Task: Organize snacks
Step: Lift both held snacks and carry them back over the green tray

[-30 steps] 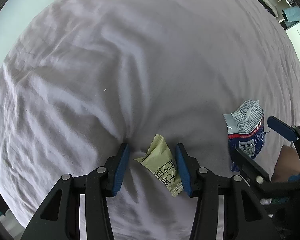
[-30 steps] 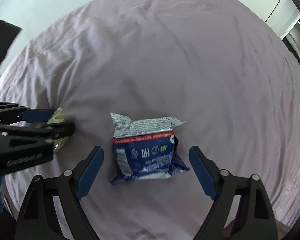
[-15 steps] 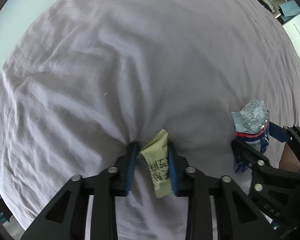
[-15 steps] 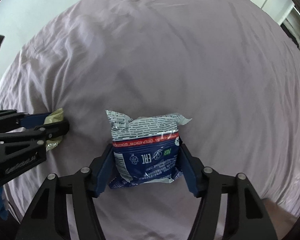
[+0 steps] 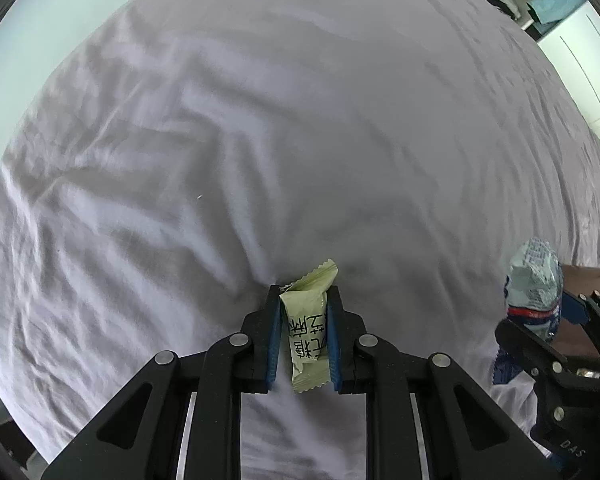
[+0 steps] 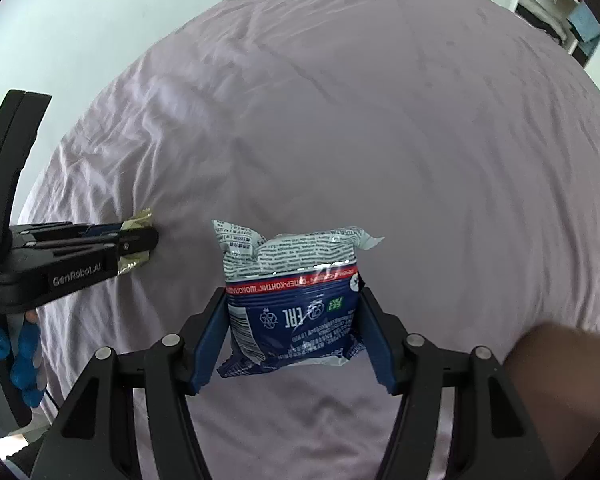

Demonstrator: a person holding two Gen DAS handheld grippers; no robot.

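My left gripper is shut on a small pale green snack bar with black characters; its crimped end sticks out past the blue pads, low over the lilac bed sheet. My right gripper is shut on a blue, white and red snack bag, lifted off the sheet. In the right wrist view the left gripper comes in from the left with the green bar between its jaws. The left wrist view shows the snack bag at the right edge, in the right gripper's fingers.
A wrinkled lilac sheet covers the bed and fills both views. A brown surface shows beyond the bed's right edge. White shelves and cupboards stand at the far right. A blue-gloved hand shows at lower left in the right wrist view.
Both grippers closed on their snacks: the left on the green bar, the right on the blue bag. The right gripper then lifted the bag and moved right; the bar turned upright between the left pads.
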